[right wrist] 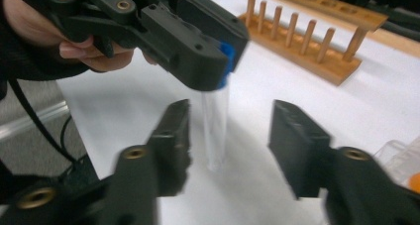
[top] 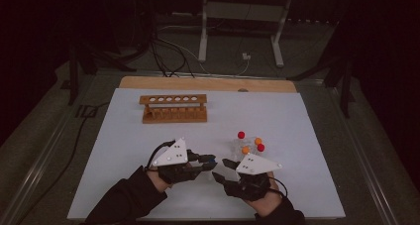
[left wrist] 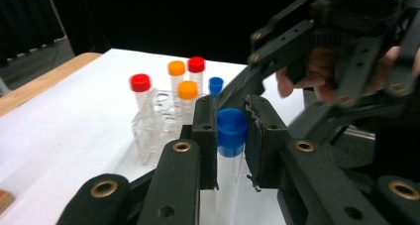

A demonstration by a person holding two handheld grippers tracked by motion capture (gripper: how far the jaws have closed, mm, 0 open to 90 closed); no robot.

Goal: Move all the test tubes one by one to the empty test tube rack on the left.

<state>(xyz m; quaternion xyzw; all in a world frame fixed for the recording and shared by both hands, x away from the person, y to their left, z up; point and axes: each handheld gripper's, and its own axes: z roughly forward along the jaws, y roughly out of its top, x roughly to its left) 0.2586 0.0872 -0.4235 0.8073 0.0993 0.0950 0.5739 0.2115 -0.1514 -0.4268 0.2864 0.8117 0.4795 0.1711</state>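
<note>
The left hand-held gripper (left wrist: 231, 136) grasps a clear tube (left wrist: 229, 170) by its blue cap, its two pads pressed on the cap's sides. The tube hangs upright, its rounded bottom at or just above the white surface (top: 277, 111); whether it touches cannot be told. In the high view this left hand-held gripper (top: 210, 160) lies nearest the person, just left of the clear rack (top: 242, 146).

The right hand-held gripper (right wrist: 228, 136) is released: its jaws stand apart on either side of the tube (right wrist: 215, 131) without touching it. In the high view the right hand-held gripper (top: 222, 169) sits just in front of the clear rack, tips toward the left one.

The clear rack (left wrist: 153, 131) holds capped tubes standing upright: one red-capped (left wrist: 140, 82) at its near left corner, two orange-capped (left wrist: 187, 90) in the middle, one more red-capped (left wrist: 196, 64) and one blue-capped (left wrist: 215, 84) toward the back. Some of its near holes stand open.

Well beyond the clear rack, toward the far left of the surface, stands a wooden rack (top: 174, 108) with a row of round holes along its top, none holding a tube.

No writing or labels can be read on anything.
</note>
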